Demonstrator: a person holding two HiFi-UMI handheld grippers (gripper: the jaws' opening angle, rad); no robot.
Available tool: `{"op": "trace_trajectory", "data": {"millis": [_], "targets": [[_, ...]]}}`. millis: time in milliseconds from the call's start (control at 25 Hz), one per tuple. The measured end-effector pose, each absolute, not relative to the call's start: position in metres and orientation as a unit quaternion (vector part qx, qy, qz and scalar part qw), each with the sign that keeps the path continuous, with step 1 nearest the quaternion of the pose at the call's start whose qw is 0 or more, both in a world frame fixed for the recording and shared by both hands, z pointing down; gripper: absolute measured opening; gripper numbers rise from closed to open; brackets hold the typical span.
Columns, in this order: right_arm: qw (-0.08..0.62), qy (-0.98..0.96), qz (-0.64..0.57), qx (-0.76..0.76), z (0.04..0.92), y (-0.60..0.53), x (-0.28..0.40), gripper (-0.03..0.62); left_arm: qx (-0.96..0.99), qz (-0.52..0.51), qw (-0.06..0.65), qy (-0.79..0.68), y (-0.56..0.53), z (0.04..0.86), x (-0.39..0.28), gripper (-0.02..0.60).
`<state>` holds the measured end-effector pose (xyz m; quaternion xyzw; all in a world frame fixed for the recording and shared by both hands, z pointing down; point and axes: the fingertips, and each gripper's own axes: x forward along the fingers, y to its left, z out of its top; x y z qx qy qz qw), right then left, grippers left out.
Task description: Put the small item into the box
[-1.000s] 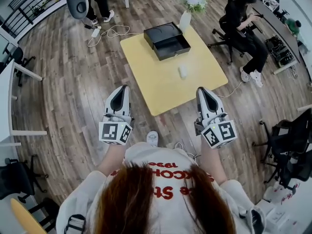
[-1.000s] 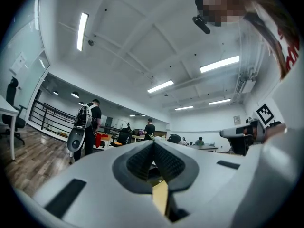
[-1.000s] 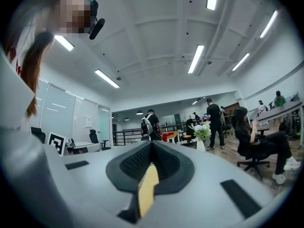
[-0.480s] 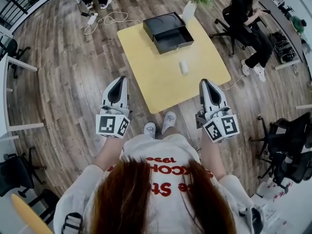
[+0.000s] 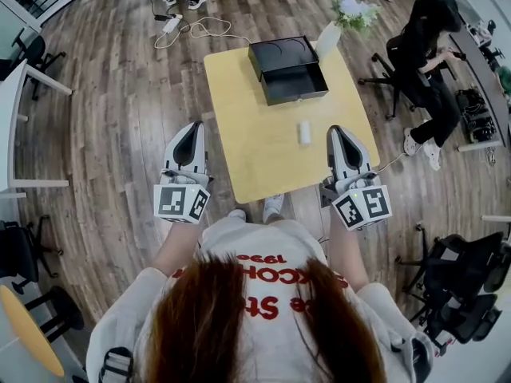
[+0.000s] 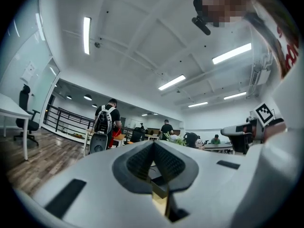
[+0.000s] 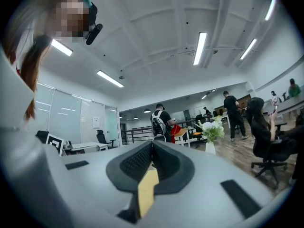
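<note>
A black box [image 5: 287, 70] stands open at the far end of the yellow table [image 5: 255, 150], its lid raised behind it. The small white item [image 5: 304, 132] lies on the table nearer to me, right of centre. My left gripper [image 5: 192, 128] hangs over the floor just left of the table's near corner, shut and holding nothing. My right gripper [image 5: 338, 131] is at the table's right edge, a little right of the item, and is also shut and empty. In the left gripper view [image 6: 153, 145] and the right gripper view [image 7: 151, 145] the pads meet.
A white vase of flowers [image 5: 329, 35] stands at the table's far right corner beside the box. A seated person [image 5: 421, 50] and office chairs [image 5: 459, 286] are on the right. A cable [image 5: 196, 29] lies on the floor beyond the table. White desks [image 5: 9, 118] are at the left.
The view has moved nearer to the table, so its near edge now lies between the two grippers. Both grippers stay shut and level with each other.
</note>
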<state>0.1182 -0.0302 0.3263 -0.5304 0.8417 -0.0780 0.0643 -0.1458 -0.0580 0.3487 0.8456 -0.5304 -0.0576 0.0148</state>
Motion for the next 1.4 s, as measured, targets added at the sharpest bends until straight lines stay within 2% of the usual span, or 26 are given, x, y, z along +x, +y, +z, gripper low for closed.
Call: {"op": "trace_trajectory", "data": {"millis": [640, 1080, 1400], "targets": [[0.055, 0.892, -0.090, -0.439, 0.340, -0.127, 0.165, 0.006, 0.795, -0.065, -0.002, -0.603, -0.107, 0.348, -0.093, 0.008], [0.057, 0.879, -0.105, -0.461, 0.345, -0.151, 0.154, 0.006, 0.815, -0.047, 0.015, -0.578, -0.139, 0.356, -0.093, 0.008], [0.017, 0.860, -0.130, -0.494, 0.377, -0.159, 0.147, 0.006, 0.829, -0.034, 0.032, -0.557, -0.163, 0.375, -0.097, 0.008]]}}
